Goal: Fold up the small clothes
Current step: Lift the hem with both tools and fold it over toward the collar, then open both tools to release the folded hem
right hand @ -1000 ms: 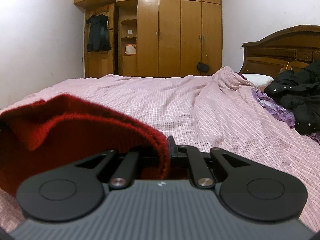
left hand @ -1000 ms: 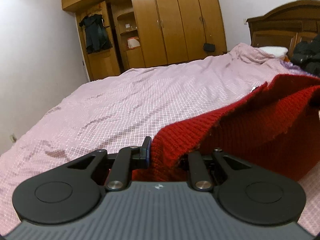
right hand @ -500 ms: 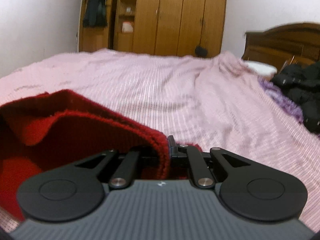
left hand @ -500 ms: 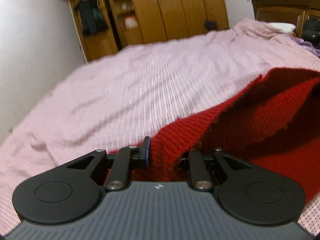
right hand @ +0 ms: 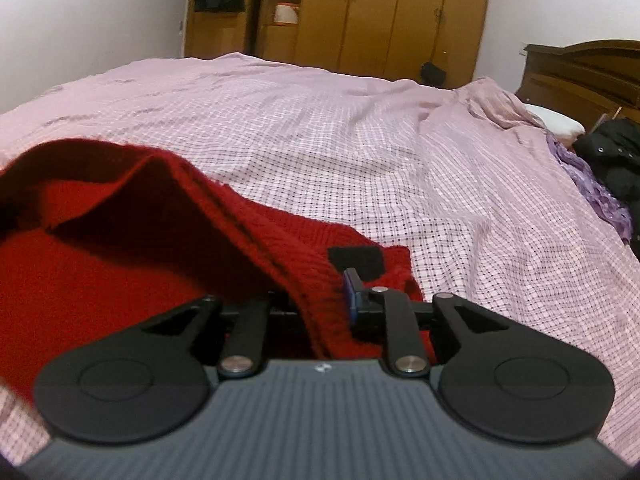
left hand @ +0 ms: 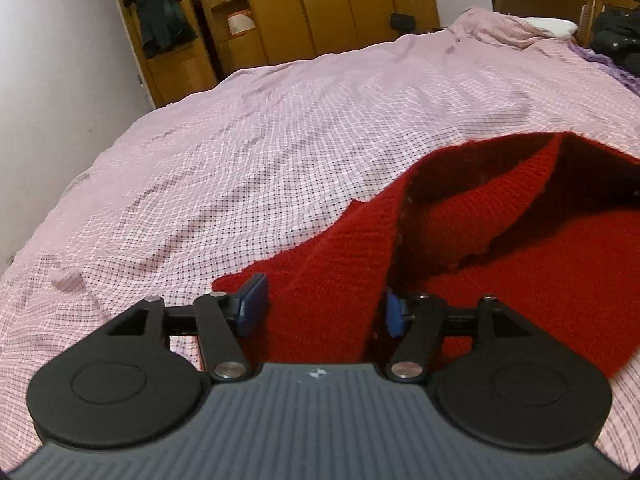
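Nothing to read here: no words, numbers or brand names show in either wrist view. The only mark is a tiny pale emblem on the ribbed grey housing of the left gripper (left hand: 324,304), and its twin on the right gripper (right hand: 316,300), both too small to make out.

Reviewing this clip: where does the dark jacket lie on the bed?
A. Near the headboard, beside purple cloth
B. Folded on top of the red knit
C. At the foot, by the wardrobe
A: the dark jacket lies near the headboard, beside the purple cloth.
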### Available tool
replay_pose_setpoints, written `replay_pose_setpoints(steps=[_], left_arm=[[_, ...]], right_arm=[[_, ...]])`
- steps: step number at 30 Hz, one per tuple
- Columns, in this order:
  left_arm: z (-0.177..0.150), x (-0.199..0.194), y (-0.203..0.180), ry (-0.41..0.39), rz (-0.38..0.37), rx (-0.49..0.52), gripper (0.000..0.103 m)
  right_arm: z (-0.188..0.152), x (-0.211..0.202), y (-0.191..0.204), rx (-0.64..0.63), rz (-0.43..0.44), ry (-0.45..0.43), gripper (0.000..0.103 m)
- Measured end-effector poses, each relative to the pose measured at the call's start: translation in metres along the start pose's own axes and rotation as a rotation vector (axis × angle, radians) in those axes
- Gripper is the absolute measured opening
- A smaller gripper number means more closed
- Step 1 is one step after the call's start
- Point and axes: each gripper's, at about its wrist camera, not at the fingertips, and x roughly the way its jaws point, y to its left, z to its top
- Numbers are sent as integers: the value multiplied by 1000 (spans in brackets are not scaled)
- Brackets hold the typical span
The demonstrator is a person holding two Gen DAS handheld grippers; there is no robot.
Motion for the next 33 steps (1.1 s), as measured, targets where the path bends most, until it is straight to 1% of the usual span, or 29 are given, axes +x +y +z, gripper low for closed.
replay_pose_setpoints(steps=[5, 9, 13, 17, 21, 24, 25, 27, 29, 33], left_arm=[[-7, -19, 12, -4, -10, -6, 67], [-17, -42, 26, -16, -24, -25, 67], [-27, -58, 39, -14, -17, -35, 68], [-34, -54, 49, 4, 6, -44, 68], [-39, -43, 58, 28, -8, -125, 68], [-41, -33, 60, 45, 7, -174, 68], [-42, -31, 60, 47, 4, -190, 68], [-43, -28, 60, 45, -7, -215, 68], [-43, -25, 58, 46, -7, -217, 68], [-41, -22, 49, 39, 12, -177, 68]], right_arm=[[-6, -7, -4, -18, 23, -16, 22], [-8, -10, -5, -21, 26, -23, 22], [-8, -10, -3, -35, 22, -24, 22], [-4, -7, -2, -36, 20, -17, 22], [-2, -5, -3, -24, 23, -9, 22], [-1, -4, -4, -15, 30, -6, 23], [0, -5, -6, -13, 35, -6, 25], [-1, -8, -10, -11, 55, -14, 42], [-2, -14, -13, -19, 70, -23, 50], [-6, -24, -20, -58, 74, -38, 51]])
